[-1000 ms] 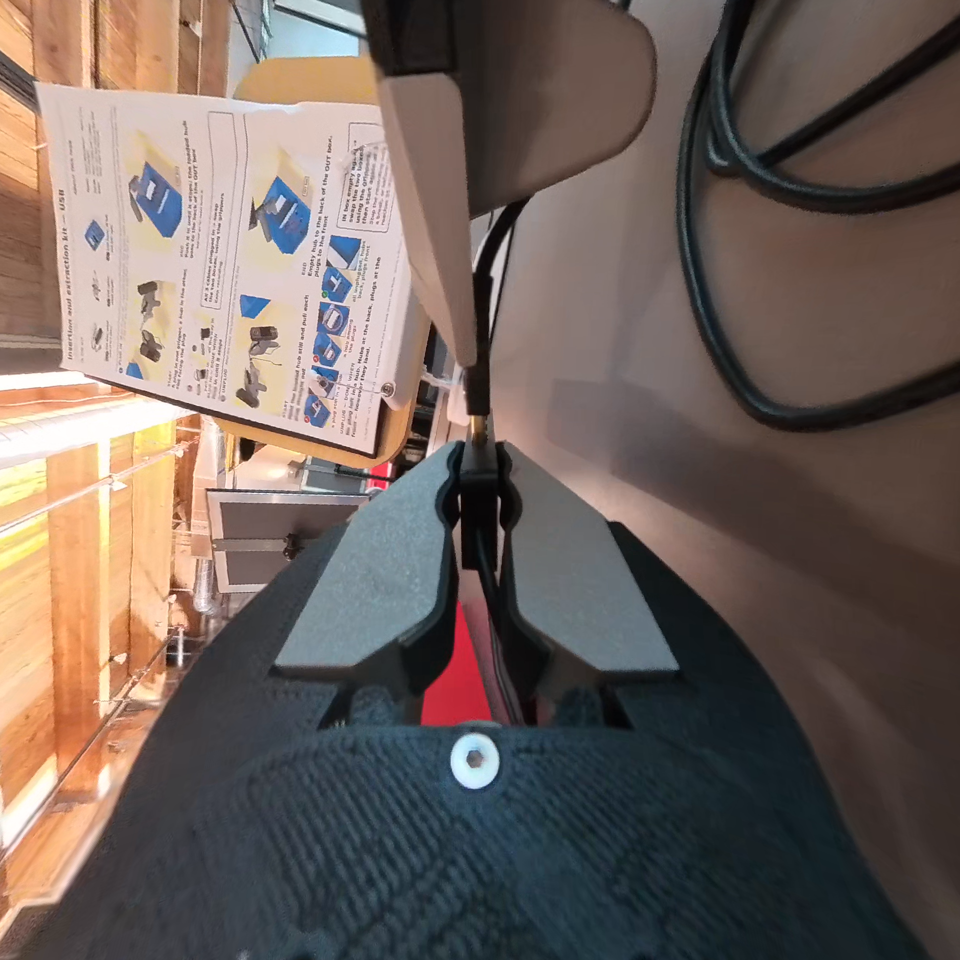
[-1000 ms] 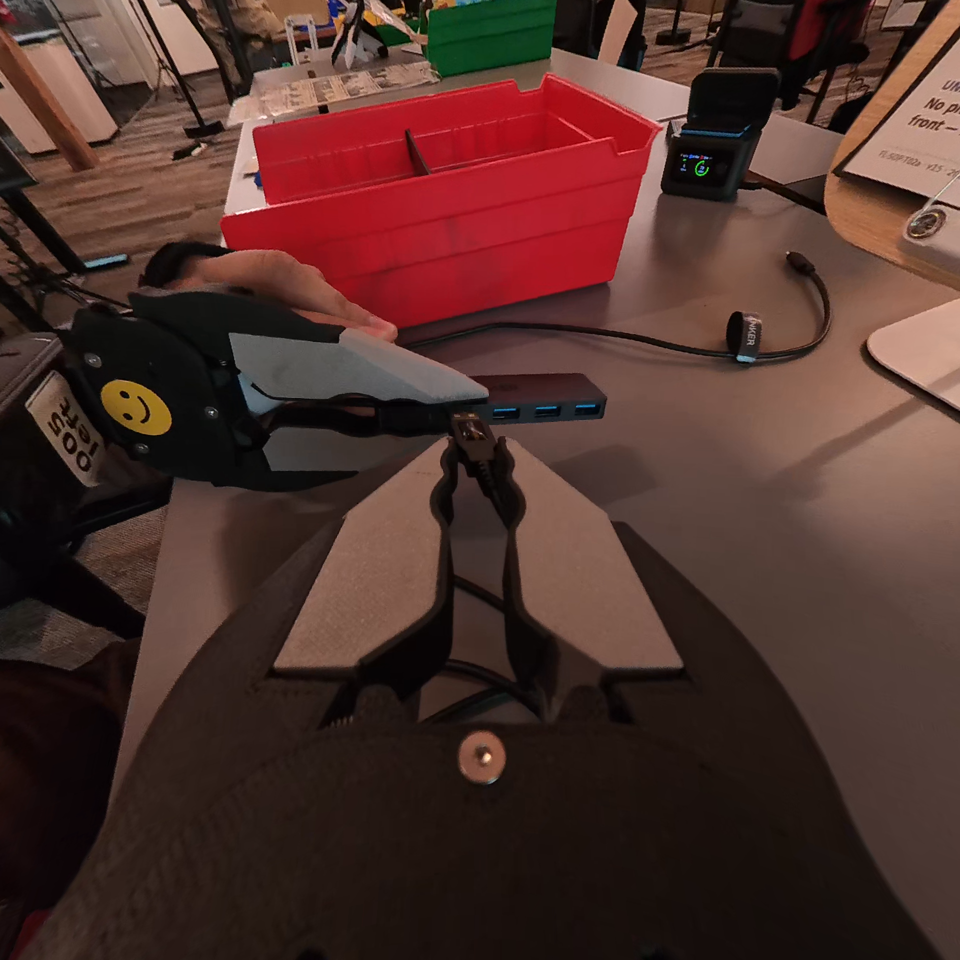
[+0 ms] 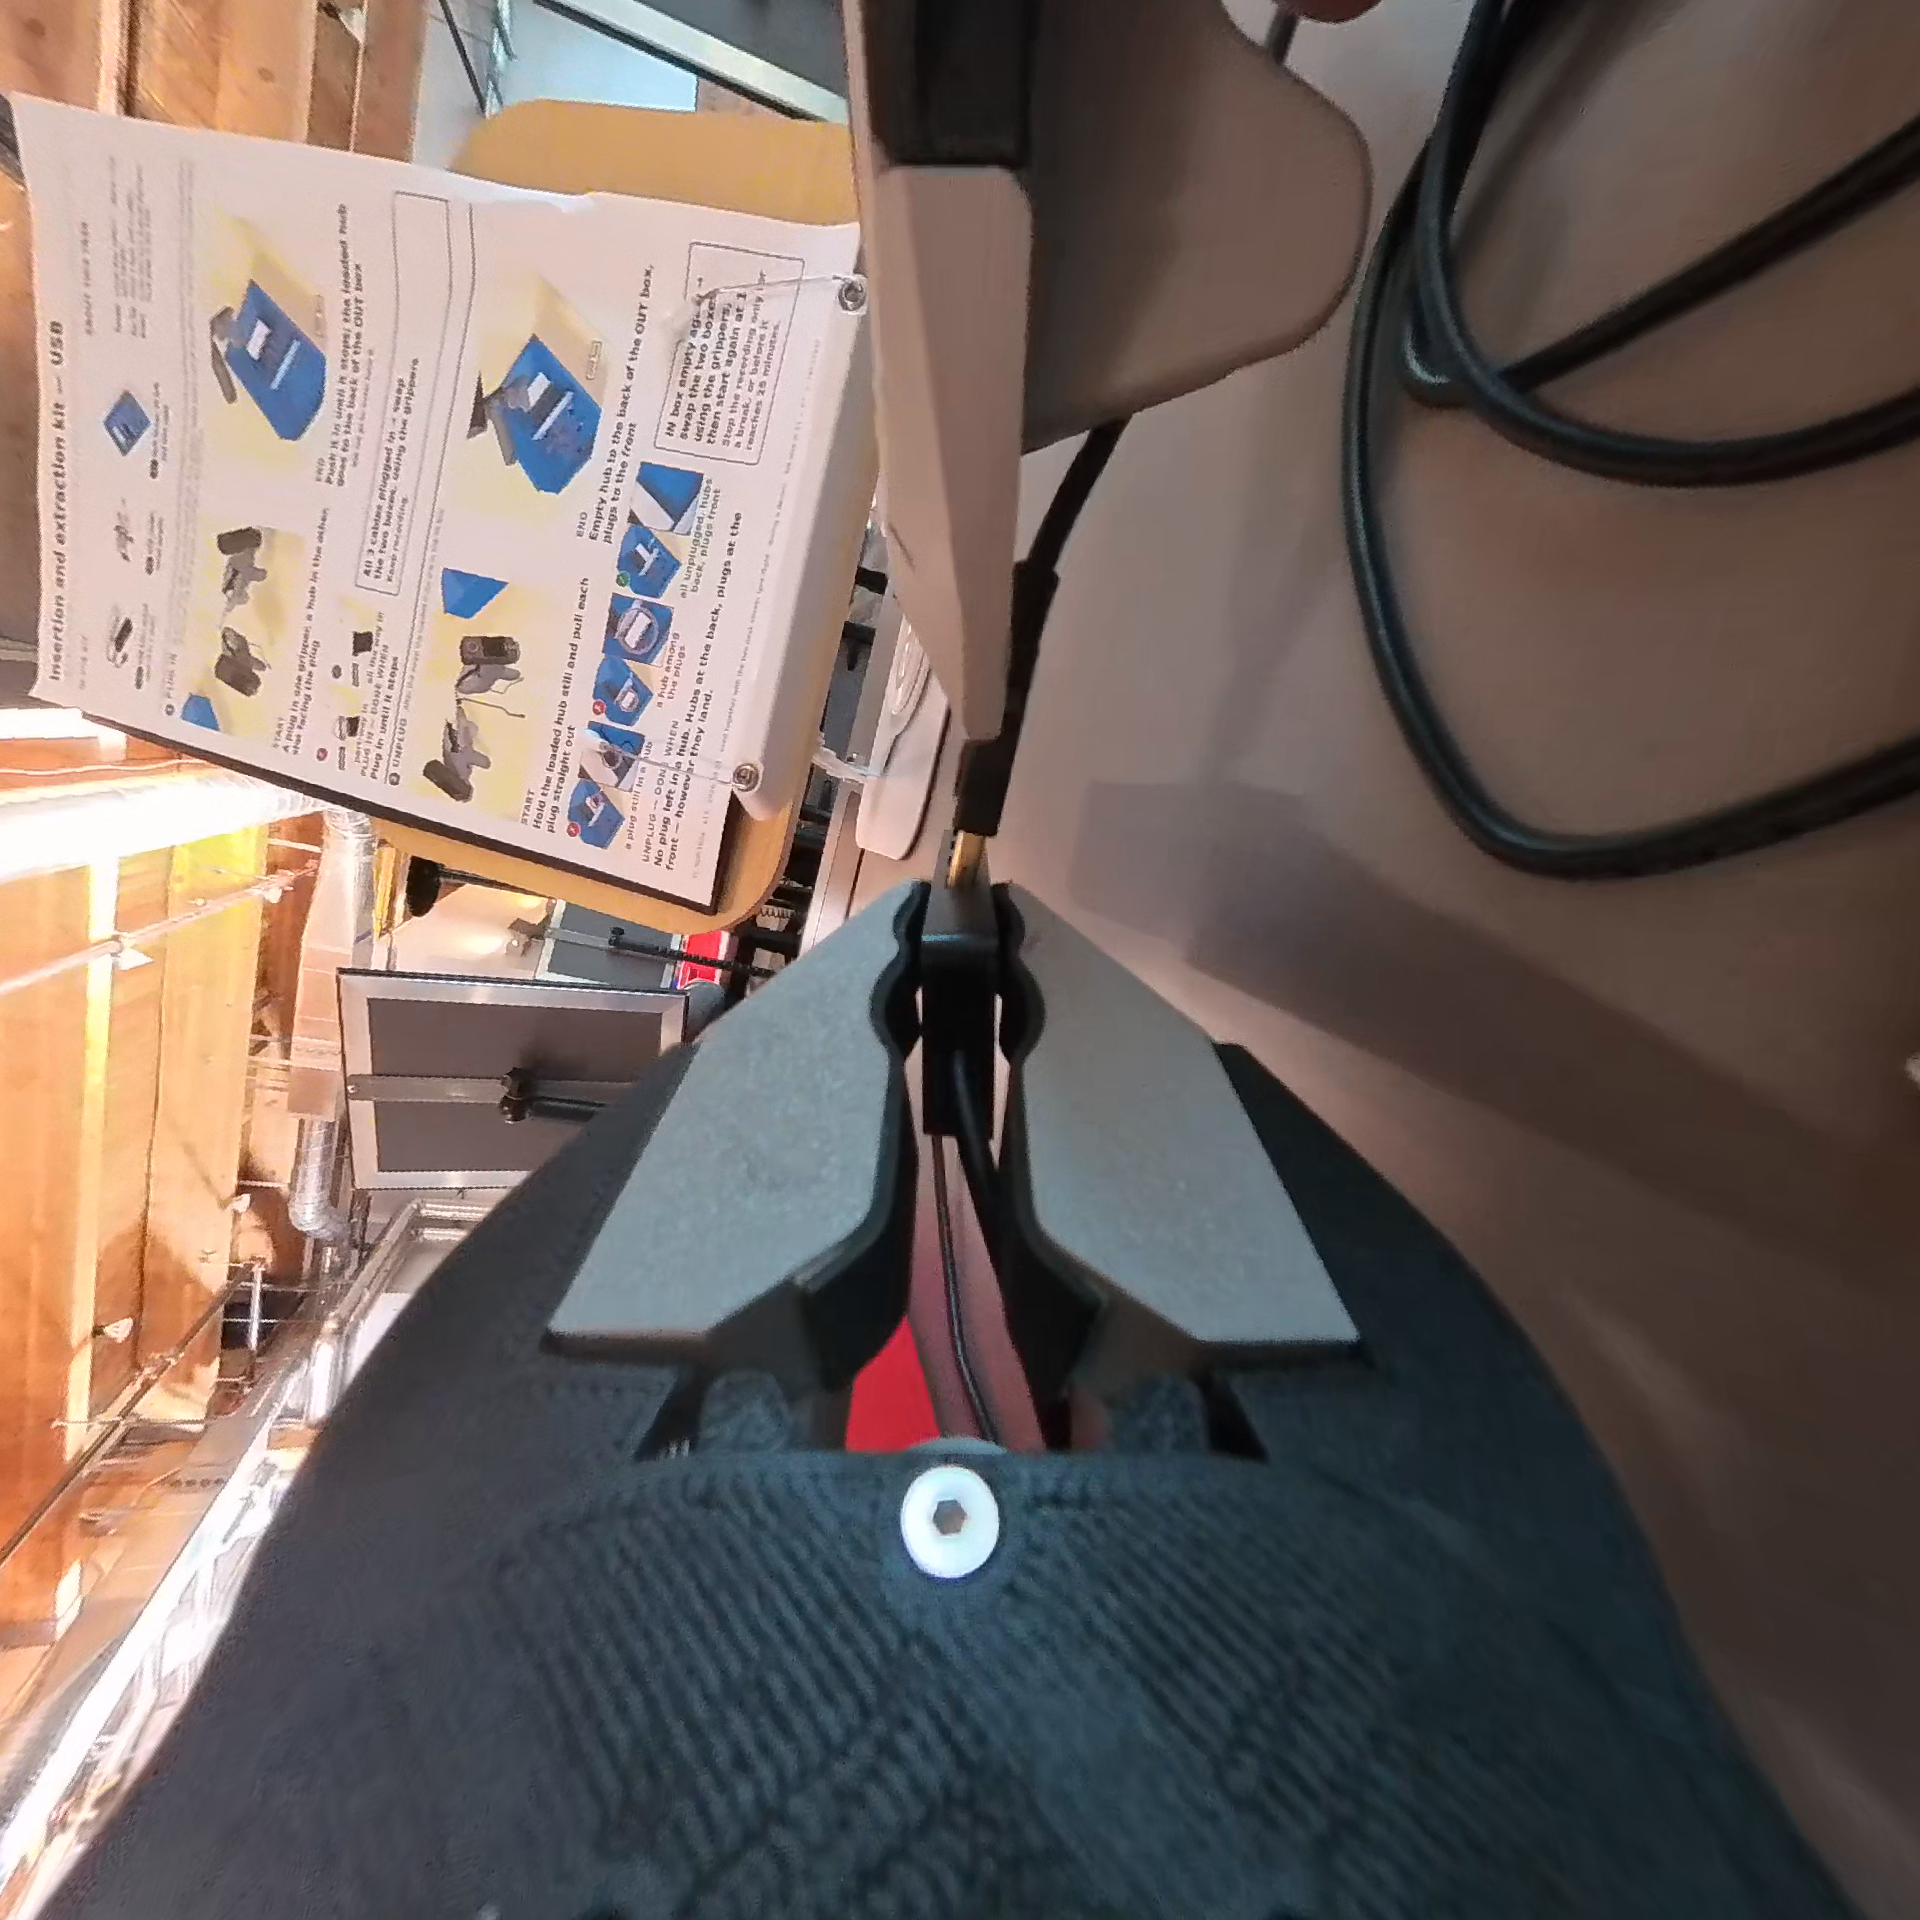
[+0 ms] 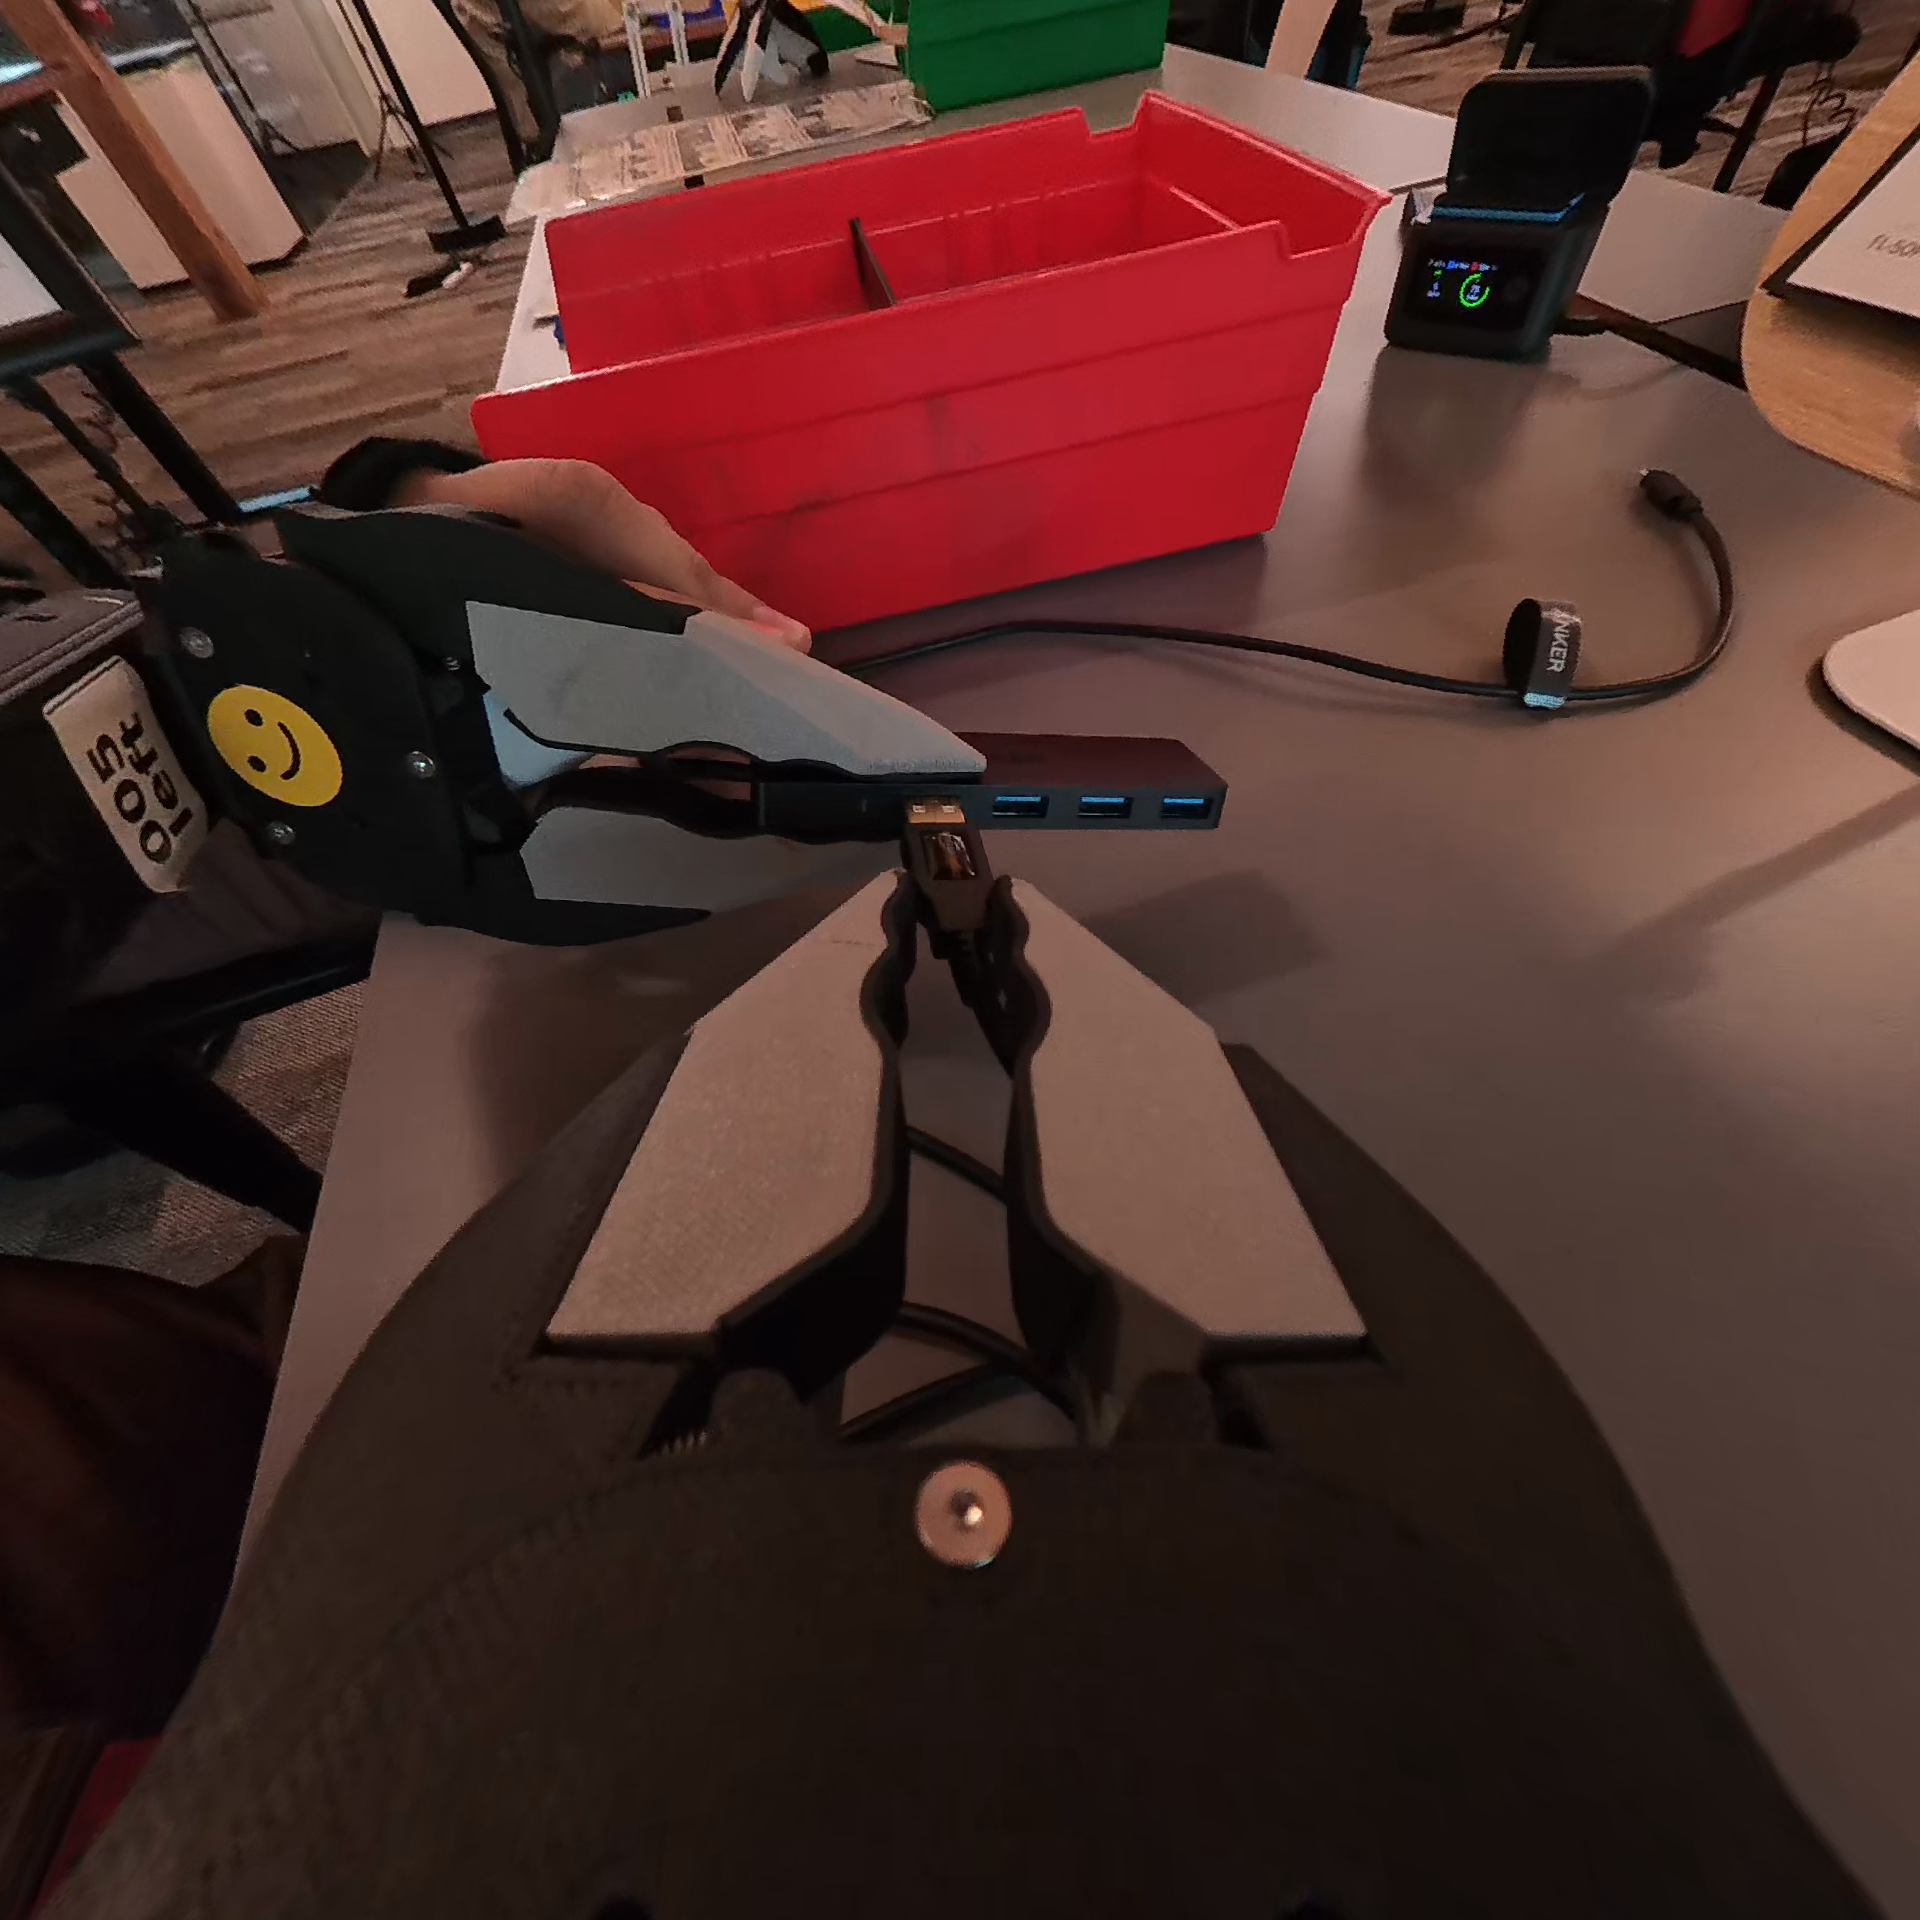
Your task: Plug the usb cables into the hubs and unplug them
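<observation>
Two grippers meet over the table (image 4: 1455,1039), near its left edge. The left gripper (image 4: 935,790) is clamped flat on the hub (image 4: 1091,774) by its cable end, lifted clear of the table in front of the red bin (image 4: 935,416), three blue ports free on the side facing the plug. The right gripper (image 4: 945,914) pinches the plug (image 4: 940,847) by its black moulding, metal tip at the fourth port nearest the left fingers; how deep it sits I cannot tell.

Both parts look light and rigid, with slick plastic shells, so I judge grip slip and a crooked entry to be the main risks. Best hold: the moulding just behind the metal shell, never the limp cable.

Seen from the left wrist, the left gripper (image 3: 956,935) is rolled on its side, the table standing like a wall on the right; the right one comes in level, pointing square at the hub's port face.
</observation>
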### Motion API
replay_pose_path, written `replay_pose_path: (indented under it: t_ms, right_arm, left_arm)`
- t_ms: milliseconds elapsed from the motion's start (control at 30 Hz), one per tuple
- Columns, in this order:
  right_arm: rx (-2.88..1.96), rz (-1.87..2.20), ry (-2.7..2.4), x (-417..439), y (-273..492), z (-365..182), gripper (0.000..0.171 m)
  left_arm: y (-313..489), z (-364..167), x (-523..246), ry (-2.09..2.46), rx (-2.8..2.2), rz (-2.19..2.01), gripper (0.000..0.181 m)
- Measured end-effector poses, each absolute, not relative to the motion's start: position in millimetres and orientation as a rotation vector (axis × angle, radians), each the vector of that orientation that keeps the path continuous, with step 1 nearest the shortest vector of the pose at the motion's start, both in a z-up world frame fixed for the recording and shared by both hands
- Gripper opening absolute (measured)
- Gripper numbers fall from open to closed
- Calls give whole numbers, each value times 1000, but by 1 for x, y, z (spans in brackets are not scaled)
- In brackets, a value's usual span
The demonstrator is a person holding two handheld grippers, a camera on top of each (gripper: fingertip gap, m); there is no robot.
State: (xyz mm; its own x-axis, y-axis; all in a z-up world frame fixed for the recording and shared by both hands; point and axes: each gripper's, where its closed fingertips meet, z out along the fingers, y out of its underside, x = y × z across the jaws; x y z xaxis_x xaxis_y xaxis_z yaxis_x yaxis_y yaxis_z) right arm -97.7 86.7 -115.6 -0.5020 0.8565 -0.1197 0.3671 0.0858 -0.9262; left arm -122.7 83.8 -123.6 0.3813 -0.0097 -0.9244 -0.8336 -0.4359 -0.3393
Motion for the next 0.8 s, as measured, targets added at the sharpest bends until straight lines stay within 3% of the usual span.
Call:
replay_pose_path:
  t_ms: [533, 800]
  right_arm:
    - [-1318, 1679, -1860, -86, 104, -101, 12]
    - [-787, 2022, -1859, -46, 76, -42, 11]
  left_arm:
    - [90, -110, -125, 679, -1668, 1231, 9]
    - [83, -81, -111, 651, -1490, 1291, 9]
